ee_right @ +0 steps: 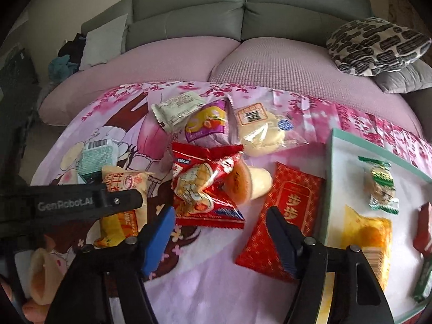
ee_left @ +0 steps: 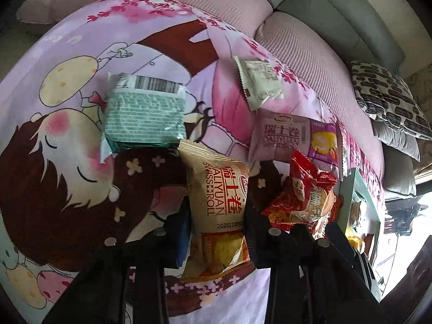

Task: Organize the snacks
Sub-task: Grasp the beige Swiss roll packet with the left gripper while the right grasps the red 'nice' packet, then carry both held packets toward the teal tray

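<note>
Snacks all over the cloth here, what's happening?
A person is sorting snacks off the cloth into a tray. The left gripper straddles a tan Swiss roll pack. The right gripper is open and empty near a red pack. A few snacks already lie in the tray.

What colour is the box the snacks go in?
The box has a mint-green rim and white inside, clearest in the right wrist view.

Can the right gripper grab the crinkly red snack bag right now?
Probably yes. The right gripper is open, and the red bag lies just ahead of its fingertips with nothing in between.
</note>
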